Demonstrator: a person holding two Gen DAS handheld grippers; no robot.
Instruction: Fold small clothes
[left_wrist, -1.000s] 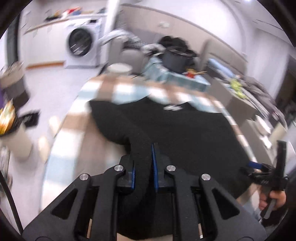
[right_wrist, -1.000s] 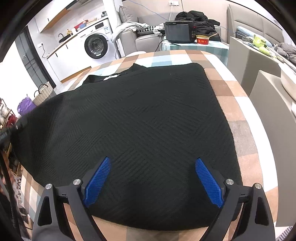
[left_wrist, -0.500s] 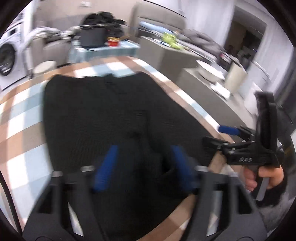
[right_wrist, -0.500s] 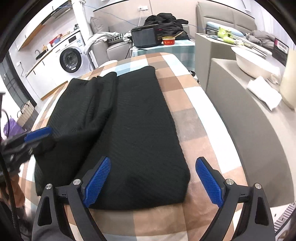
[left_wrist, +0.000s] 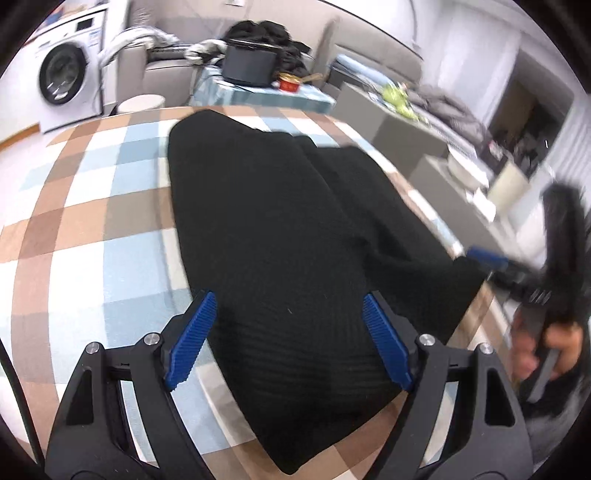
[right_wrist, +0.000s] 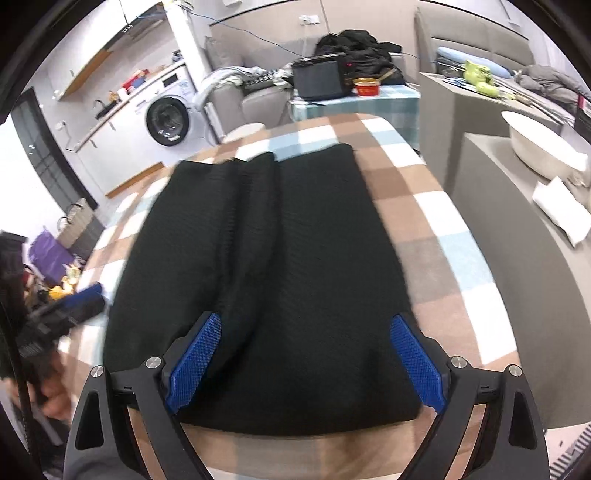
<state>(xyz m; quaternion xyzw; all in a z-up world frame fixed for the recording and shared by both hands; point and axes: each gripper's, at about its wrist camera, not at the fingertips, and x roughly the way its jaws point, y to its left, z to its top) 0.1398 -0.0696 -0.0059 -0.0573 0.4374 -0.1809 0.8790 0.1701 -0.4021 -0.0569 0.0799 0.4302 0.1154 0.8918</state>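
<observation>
Currently the desk (right_wrist: 424, 206), under a brown, blue and white check cloth, carries one black knit garment (right_wrist: 280, 266). It lies lengthwise down the middle, its near hem just short of the near edge and its far end reaching toward the far edge. Its left part is doubled over onto the middle, leaving a raised lengthwise ridge there; the right part lies flat in a single layer.

Handling, as I judge it: soft, limp ribbed knit, no stiffness, fairly light but bulky where doubled. It will sag and drag on the cloth when lifted, and the doubled layer can slide off if pulled sideways. Not fragile, and the texture should give the pads good bite.

Where to grab: the right long edge near the right desk edge, close to the near right corner of the hem, pinching only the single layer. For a later crosswise fold, take both near hem corners, catching all layers on the left one.

Left gripper (left_wrist: 286, 343): jaws have just been opening, now spread wide and released, hovering over the near hem; fabric lies below and between the pads, not pinched. Right gripper (right_wrist: 304, 360): also spread wide, empty, above the near hem.
</observation>
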